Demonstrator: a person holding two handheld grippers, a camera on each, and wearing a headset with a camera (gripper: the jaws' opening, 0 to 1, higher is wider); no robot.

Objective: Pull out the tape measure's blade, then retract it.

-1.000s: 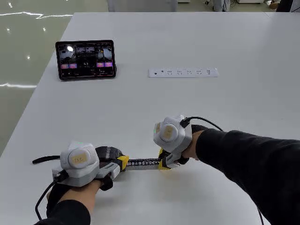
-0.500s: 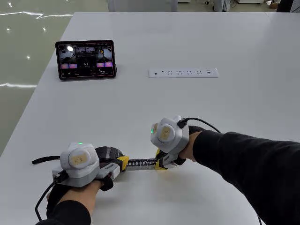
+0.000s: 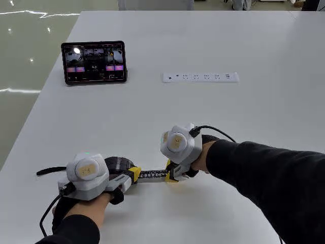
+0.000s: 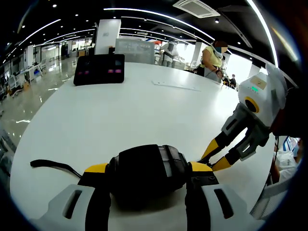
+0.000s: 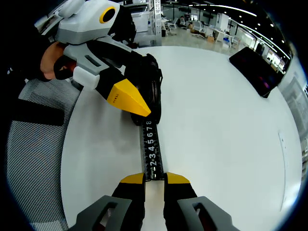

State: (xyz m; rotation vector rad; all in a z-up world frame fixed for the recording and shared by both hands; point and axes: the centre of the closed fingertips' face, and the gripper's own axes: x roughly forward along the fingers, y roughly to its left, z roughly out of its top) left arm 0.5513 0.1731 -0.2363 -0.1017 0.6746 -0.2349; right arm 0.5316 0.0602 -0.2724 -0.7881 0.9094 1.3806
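A black tape measure (image 3: 116, 163) lies near the table's front left, and my left gripper (image 3: 127, 170) is shut on its body. In the left gripper view the case (image 4: 144, 180) sits between the yellow-tipped jaws of my left gripper (image 4: 148, 167). A short length of blade (image 3: 151, 175) runs right to my right gripper (image 3: 170, 176). In the right gripper view my right gripper (image 5: 154, 179) is shut on the blade's end. The blade (image 5: 150, 149) shows numbers up to 8 before it enters the case (image 5: 153, 89).
A tablet (image 3: 94, 62) stands at the back left and a white power strip (image 3: 200, 77) lies mid-table. The tape's black strap (image 3: 51, 170) trails left of the case. The white table (image 3: 152, 117) ends at its left edge, with floor beyond.
My right gripper has moved left toward the case with the blade end in it, so the exposed blade is shorter. The left gripper and case have stayed in place.
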